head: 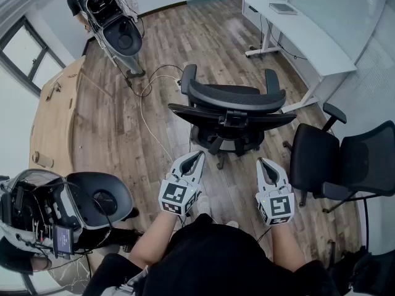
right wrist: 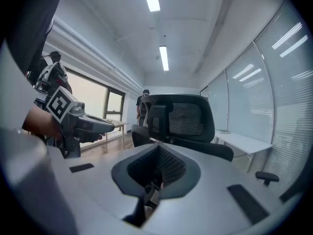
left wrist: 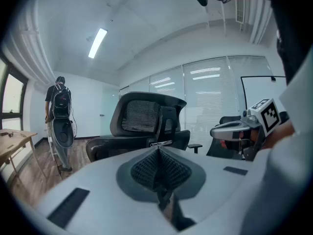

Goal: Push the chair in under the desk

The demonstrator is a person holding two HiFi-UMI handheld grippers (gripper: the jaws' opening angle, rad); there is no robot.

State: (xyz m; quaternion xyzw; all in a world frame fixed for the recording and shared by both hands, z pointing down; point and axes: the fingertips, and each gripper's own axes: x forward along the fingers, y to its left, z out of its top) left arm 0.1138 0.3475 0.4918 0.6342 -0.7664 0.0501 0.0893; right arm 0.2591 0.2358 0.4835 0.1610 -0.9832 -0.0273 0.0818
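A black mesh-backed office chair [head: 231, 113] stands on the wood floor in the middle of the room, its back toward me. It also fills the left gripper view as the chair [left wrist: 146, 124] and the right gripper view as the chair [right wrist: 183, 119]. The white desk [head: 299, 32] stands beyond it at the far right, well apart from the chair. My left gripper [head: 197, 158] and right gripper [head: 262, 163] are both shut and empty, held a short way behind the chair's back without touching it.
A second black chair [head: 336, 159] stands close on the right. A wooden table [head: 52, 116] runs along the left. A person with a backpack rig [head: 108, 17] stands at the far left. Cables [head: 148, 97] trail over the floor. Dark equipment [head: 55, 214] sits at lower left.
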